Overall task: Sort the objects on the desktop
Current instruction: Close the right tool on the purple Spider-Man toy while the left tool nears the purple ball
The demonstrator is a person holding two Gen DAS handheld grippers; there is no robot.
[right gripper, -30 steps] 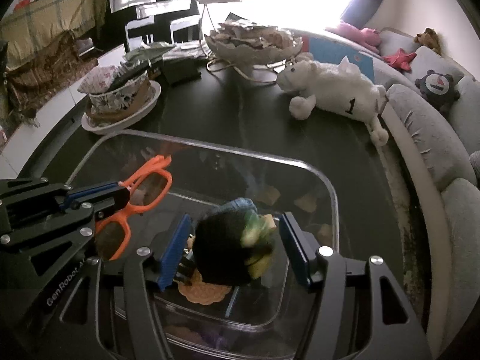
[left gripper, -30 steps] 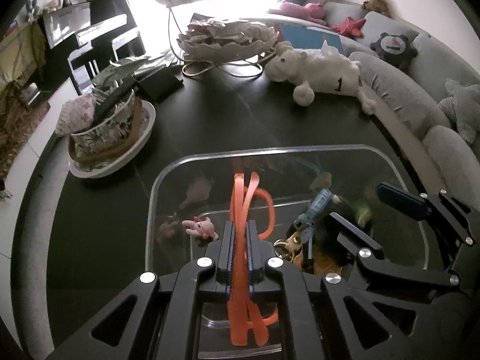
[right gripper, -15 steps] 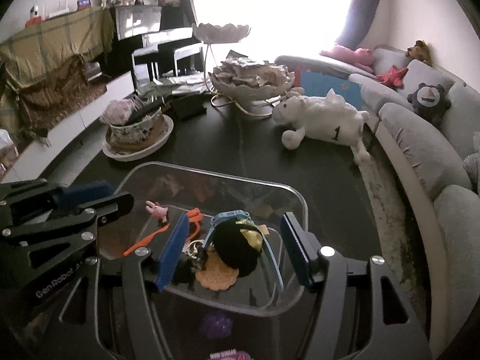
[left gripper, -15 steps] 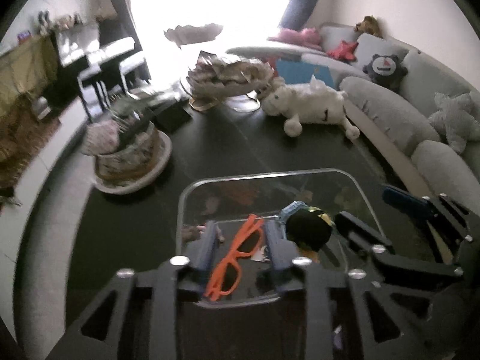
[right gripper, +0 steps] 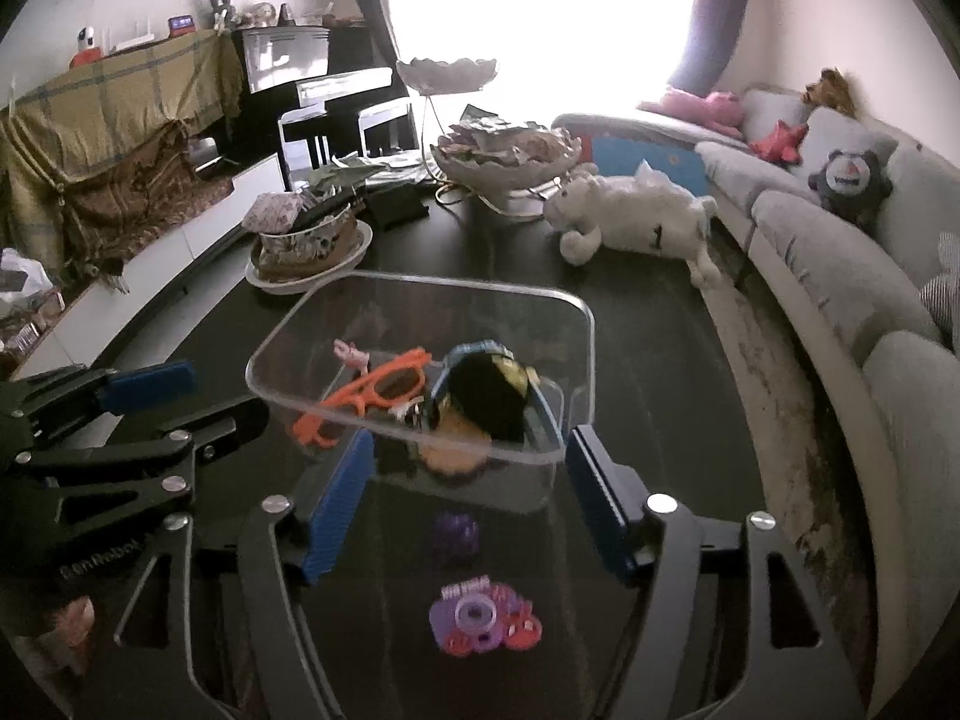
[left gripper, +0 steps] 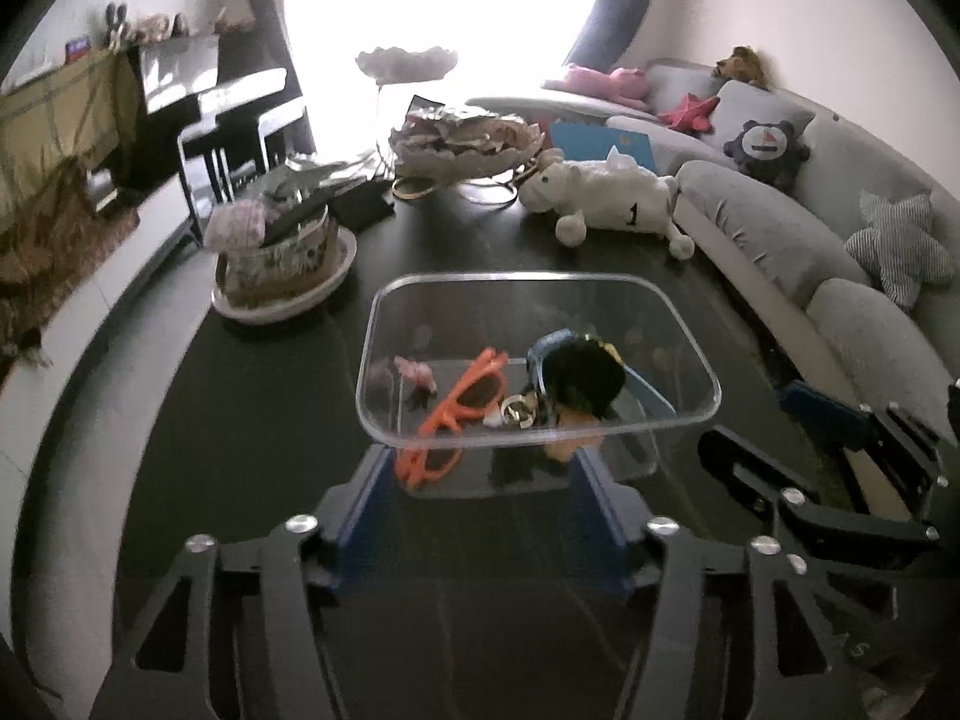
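Stickers left on the table, nearest the right gripper

Both the left gripper (left gripper: 486, 504) and the right gripper (right gripper: 474, 504) are held wide and empty, short of the clear bin (right gripper: 576, 324) where the orange glasses (right gripper: 366, 390) lie. The purple camera sticker (right gripper: 480, 618) is seen below and just behind the right fingertips, so a downward, drawn-back reach is judged needed.

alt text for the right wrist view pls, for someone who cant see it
The open, empty right gripper hangs over a dark table, just short of a clear plastic bin holding orange glasses, a black plush ball and small trinkets. A purple camera sticker lies below it; the left gripper, also open, sits at left, a white plush sheep beyond.
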